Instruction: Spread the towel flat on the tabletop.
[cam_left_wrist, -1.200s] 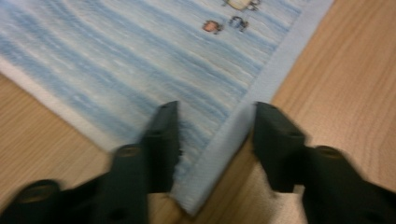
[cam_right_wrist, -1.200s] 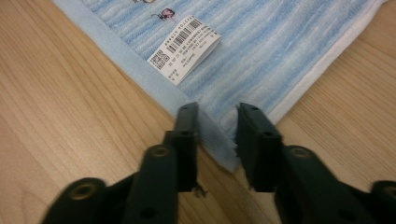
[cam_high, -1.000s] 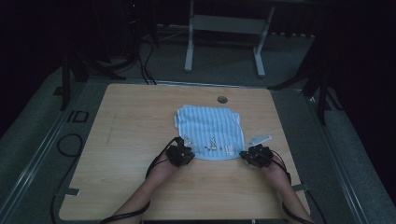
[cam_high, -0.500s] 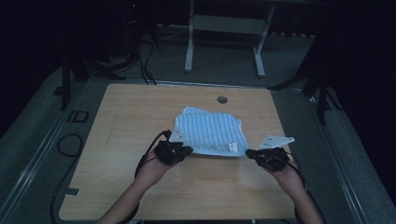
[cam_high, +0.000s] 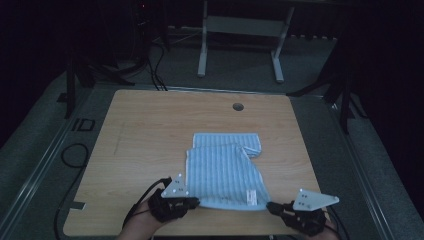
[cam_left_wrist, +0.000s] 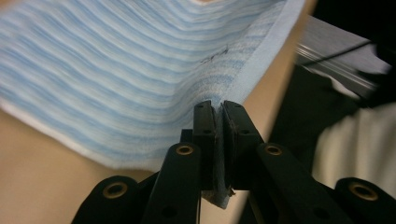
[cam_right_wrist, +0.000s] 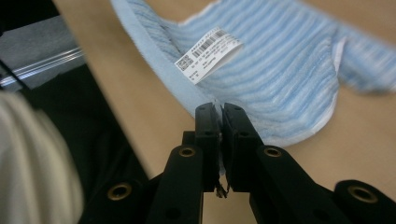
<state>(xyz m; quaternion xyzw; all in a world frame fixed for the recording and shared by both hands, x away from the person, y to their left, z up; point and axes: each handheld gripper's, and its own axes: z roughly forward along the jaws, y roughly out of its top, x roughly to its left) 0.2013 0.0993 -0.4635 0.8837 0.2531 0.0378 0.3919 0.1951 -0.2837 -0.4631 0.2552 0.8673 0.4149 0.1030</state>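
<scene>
Towel (cam_high: 225, 172) on table (cam_high: 145, 130); grommet hole (cam_high: 238, 106) beyond.

Left gripper (cam_high: 194, 202) and right gripper (cam_high: 272, 206), both clamped, near table edge.

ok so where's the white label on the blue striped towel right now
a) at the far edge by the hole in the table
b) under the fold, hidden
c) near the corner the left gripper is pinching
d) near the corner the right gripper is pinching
d: the white label sits on the towel just beyond the right gripper, whose jaws are shut on that corner.
</scene>
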